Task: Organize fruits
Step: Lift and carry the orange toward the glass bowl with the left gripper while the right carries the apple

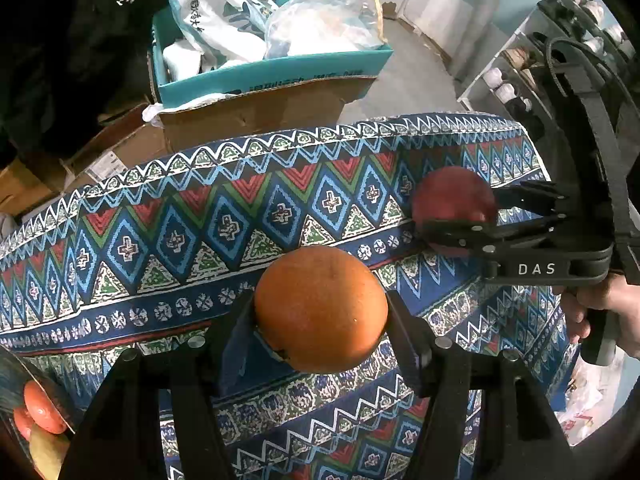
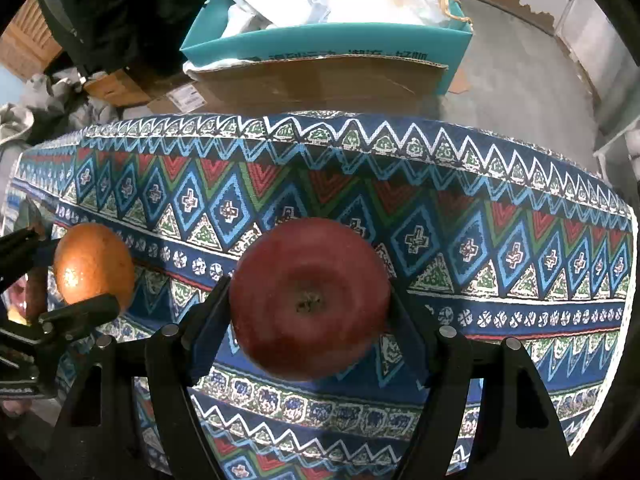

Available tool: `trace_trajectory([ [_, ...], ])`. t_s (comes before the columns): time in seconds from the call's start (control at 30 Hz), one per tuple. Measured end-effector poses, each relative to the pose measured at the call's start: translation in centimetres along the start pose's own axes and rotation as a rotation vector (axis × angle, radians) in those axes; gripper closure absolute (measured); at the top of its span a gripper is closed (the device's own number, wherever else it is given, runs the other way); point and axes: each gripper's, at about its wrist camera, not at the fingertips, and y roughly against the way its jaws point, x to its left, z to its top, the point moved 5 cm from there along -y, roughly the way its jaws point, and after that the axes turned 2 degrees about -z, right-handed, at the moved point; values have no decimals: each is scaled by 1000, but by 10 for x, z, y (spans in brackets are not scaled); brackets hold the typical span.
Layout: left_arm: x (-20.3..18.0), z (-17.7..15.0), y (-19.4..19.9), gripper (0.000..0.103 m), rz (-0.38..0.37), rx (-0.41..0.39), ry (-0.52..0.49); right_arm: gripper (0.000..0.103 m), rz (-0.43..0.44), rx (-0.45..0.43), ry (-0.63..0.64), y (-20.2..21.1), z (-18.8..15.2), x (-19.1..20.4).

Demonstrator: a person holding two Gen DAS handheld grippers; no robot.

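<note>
The table is covered with a patterned cloth [image 1: 224, 216] in blue, red and green, and its far edge runs across both views. Beyond this edge stands a cardboard box [image 1: 256, 112] with a teal box [image 1: 276, 72] full of white bags on it, close to the table. To the right of the boxes the grey floor [image 2: 520, 80] is open. The right corner of the cloth bends down near a white shelf [image 1: 508, 76] with jars. The middle of the cloth between the far edge and the fruits has free room.

The left gripper [image 1: 320, 320] is closed on an orange [image 1: 320, 308]; the fruit sits between the two fingers, one finger pressing each side. The right gripper [image 2: 310, 308] is closed in the same way on a red apple [image 2: 310, 296], whose stem hollow faces the camera. Both fruits are above the cloth, near each other, the apple to the right of the orange. At the lower left edge of the left wrist view some other fruits [image 1: 40, 412] lie in a container, only partly visible.
</note>
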Motion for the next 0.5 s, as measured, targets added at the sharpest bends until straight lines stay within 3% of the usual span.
trace_trajectory([
  [0.5, 3, -12, 38, 38, 16, -49, 12, 29, -3, -90, 20, 34, -8, 15],
])
